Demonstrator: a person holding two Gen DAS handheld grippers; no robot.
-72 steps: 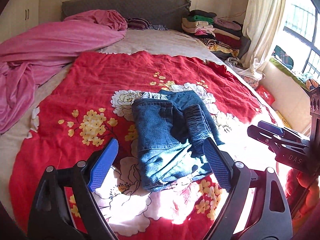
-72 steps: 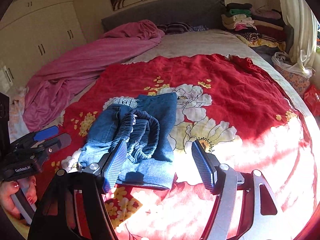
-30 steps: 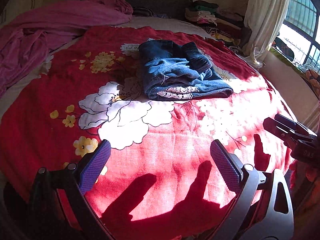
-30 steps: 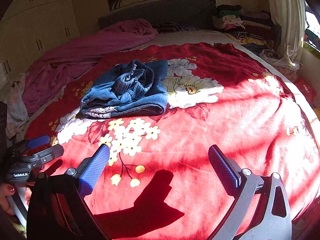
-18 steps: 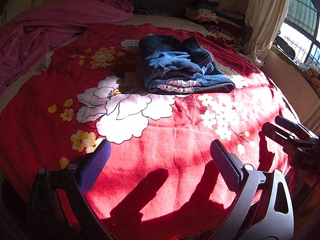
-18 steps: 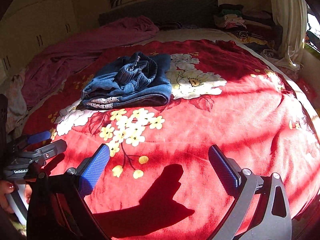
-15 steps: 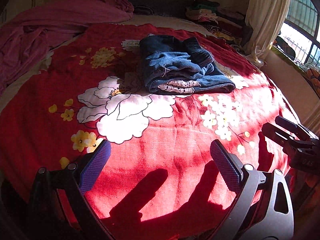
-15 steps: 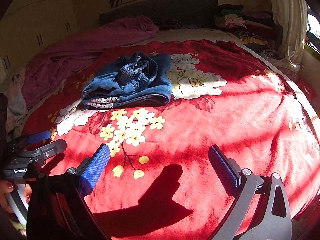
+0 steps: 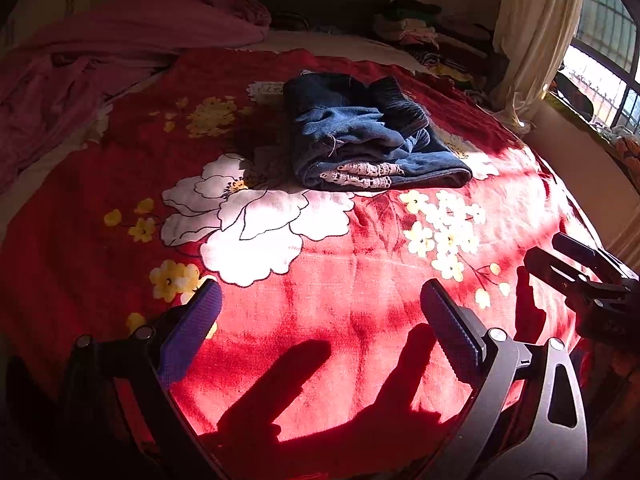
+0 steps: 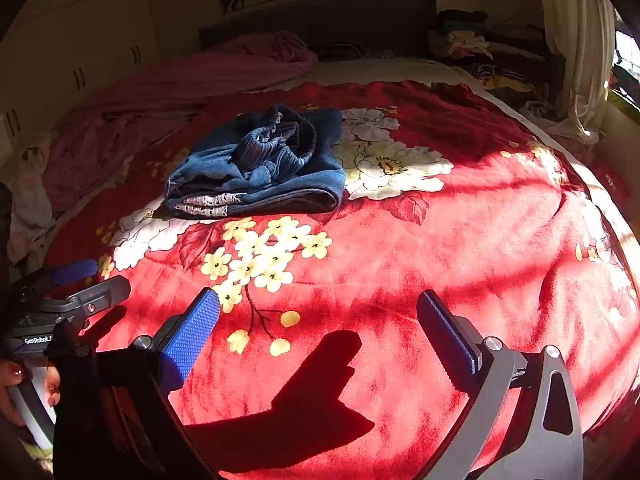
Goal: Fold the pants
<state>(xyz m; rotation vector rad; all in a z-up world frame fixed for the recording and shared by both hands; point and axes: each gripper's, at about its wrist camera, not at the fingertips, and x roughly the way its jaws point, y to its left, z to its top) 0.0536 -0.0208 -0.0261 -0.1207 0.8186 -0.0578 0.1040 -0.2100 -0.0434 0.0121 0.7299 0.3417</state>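
The blue denim pants (image 9: 368, 140) lie folded in a compact bundle on the red floral blanket (image 9: 340, 280), with a white lace hem at the near edge. They also show in the right wrist view (image 10: 264, 164). My left gripper (image 9: 320, 300) is open and empty, held low near the bed's front edge, well short of the pants. My right gripper (image 10: 318, 308) is open and empty, also back near the front edge. Each gripper shows at the side of the other's view: the right one (image 9: 580, 272) and the left one (image 10: 72, 292).
A pink quilt (image 9: 120, 40) is bunched at the far left of the bed. Stacked folded clothes (image 9: 412, 28) sit at the far right by the headboard. A curtain (image 9: 532, 32) and window stand to the right. White wardrobes (image 10: 80, 40) line the left wall.
Both grippers pulled back from over the pants to the bed's front edge 2.4 s ago to 1 s ago. Since then they have hardly moved. The pants stay folded.
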